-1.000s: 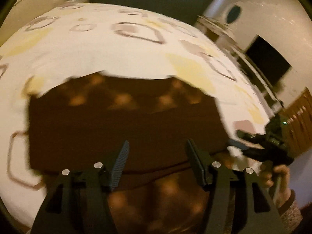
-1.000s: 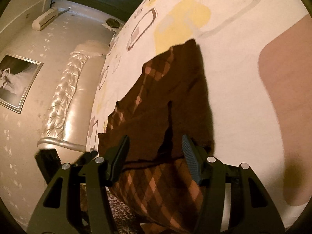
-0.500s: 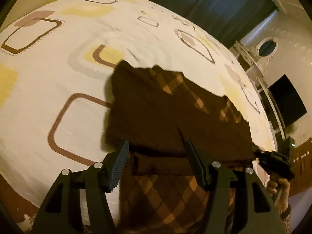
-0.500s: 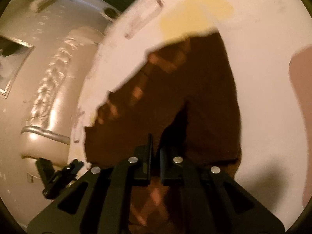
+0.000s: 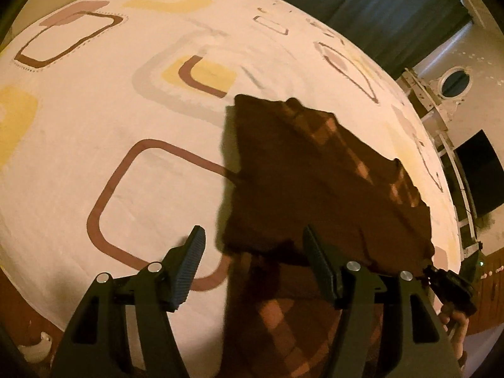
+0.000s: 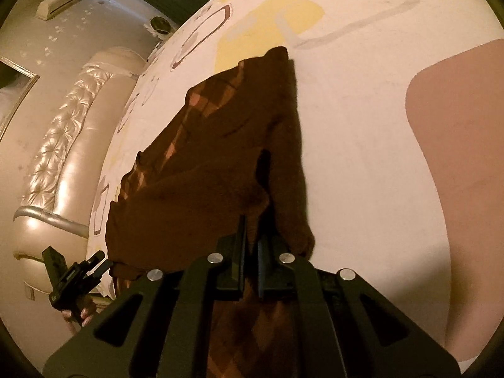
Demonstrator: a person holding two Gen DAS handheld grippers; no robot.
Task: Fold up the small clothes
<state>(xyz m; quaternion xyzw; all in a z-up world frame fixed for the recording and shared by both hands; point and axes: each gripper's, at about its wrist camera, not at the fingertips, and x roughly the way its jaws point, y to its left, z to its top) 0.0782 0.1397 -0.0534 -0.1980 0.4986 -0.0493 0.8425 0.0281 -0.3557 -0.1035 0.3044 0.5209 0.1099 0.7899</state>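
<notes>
Pinching the near right corner of a brown diamond-patterned garment [image 6: 201, 170] in the clenched right claw [image 6: 250, 245], with the cloth lying folded over itself on the bed [image 5: 94, 119], apparently to anchor that side for the next fold. Opening wider over the garment's near left edge, the left claw [image 5: 252, 267] grasping nothing yet, fabric lying between the jaws untouched. Spreading beneath: a cream sheet printed with brown and yellow squares, beside a tufted headboard [image 6: 60, 132], dark curtains [image 5: 362, 6] behind.
</notes>
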